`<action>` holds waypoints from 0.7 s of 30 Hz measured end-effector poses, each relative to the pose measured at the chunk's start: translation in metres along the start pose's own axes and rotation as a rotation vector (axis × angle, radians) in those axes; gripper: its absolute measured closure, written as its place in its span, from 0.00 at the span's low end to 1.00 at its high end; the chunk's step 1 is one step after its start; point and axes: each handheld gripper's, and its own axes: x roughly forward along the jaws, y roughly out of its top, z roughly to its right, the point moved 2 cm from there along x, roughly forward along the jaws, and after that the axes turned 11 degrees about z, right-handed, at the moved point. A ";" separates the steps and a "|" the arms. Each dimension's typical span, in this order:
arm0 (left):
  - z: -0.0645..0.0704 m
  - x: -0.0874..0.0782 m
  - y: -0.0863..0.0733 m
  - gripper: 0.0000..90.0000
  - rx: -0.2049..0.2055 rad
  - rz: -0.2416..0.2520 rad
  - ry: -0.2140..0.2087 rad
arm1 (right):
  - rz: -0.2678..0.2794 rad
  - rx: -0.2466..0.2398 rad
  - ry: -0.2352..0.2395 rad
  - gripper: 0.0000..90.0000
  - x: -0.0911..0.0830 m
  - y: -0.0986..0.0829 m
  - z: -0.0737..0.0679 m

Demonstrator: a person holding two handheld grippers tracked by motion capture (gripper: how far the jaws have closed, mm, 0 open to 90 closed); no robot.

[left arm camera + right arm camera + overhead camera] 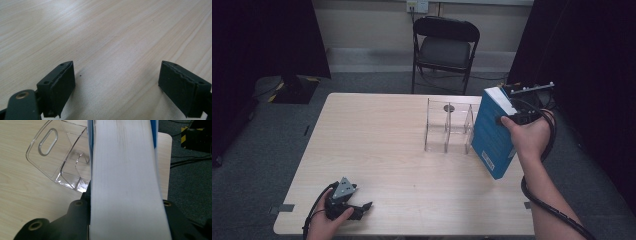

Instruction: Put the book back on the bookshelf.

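Currently the right gripper (512, 112), clenched on a thick blue-covered book (493, 134), carries it beside the clear acrylic divided rack (448, 127), so lowering it into a slot comes next, while the left gripper (361, 206) rests released on the counter (377, 140).

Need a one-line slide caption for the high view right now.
Right gripper holds a blue book tilted beside the clear organizer; left gripper rests open.

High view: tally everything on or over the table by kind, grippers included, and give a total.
Grippers: 2, left gripper resting open on the table, right gripper clamped on the book.
Blue books: 1, held tilted above the table.
Clear plastic racks: 1.
Total: 4.
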 end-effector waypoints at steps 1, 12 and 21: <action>0.000 0.000 0.000 0.15 0.000 0.000 0.000 | -0.003 0.000 0.000 0.69 0.001 0.000 0.000; 0.000 0.000 0.000 0.15 -0.001 0.000 -0.002 | -0.006 -0.001 -0.005 0.69 0.006 0.004 -0.001; 0.000 0.000 0.000 0.15 -0.001 0.000 0.000 | 0.001 0.011 -0.012 0.69 0.009 0.006 0.001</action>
